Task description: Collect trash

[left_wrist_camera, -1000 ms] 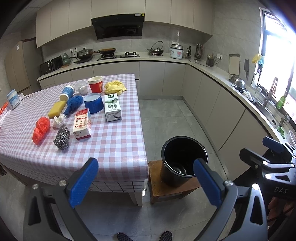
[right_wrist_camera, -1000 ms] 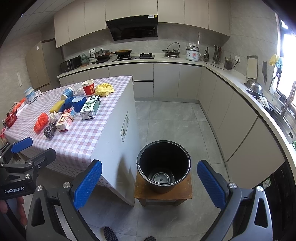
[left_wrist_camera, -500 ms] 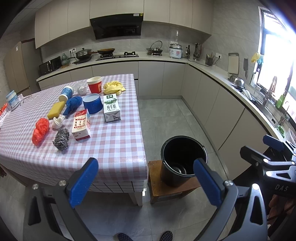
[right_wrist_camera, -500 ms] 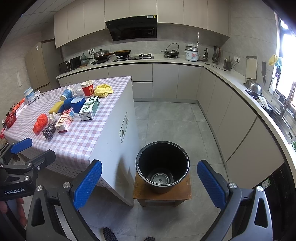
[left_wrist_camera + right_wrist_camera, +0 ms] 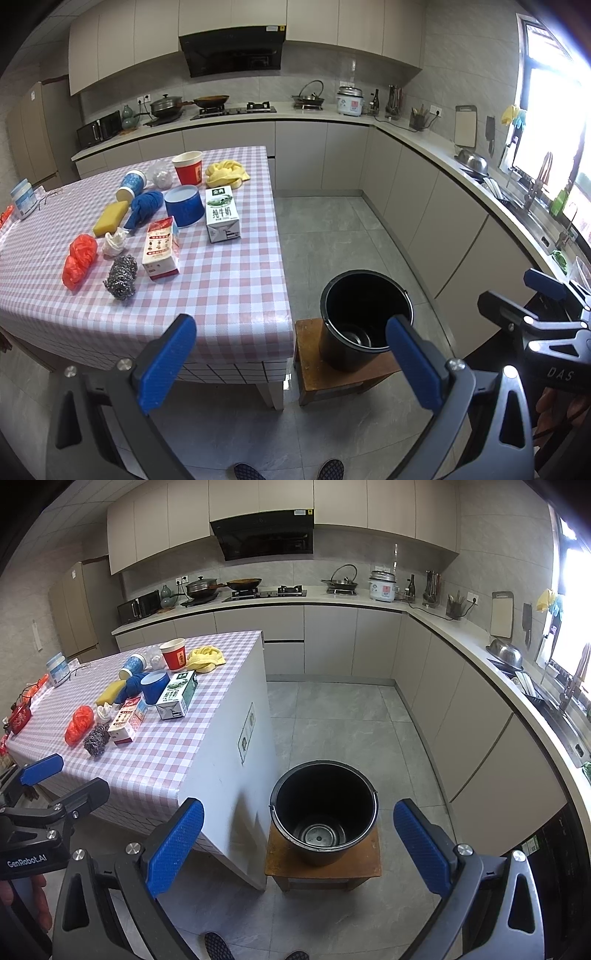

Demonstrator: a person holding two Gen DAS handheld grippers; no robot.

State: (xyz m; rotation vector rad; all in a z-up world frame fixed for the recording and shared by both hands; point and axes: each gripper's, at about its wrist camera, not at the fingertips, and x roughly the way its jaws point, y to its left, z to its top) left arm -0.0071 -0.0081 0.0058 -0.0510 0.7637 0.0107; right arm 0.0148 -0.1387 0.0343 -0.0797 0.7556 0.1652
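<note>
Slightly closer view of table (image 5: 229,295), bucket (image 5: 325,805).

Grey-tiled kitchen floor (image 5: 332,716), beige cabinets (image 5: 330,638), bright window (image 5: 550,110).

A rice cooker (image 5: 382,586) stands on the back counter (image 5: 332,602), near a wok (image 5: 243,582) and a lidded pot (image 5: 201,586) on the stove. A microwave (image 5: 139,606) sits at the counter's left end. A cutting board (image 5: 501,614) leans against the wall by the window, beside a steel bowl (image 5: 506,652).
</note>
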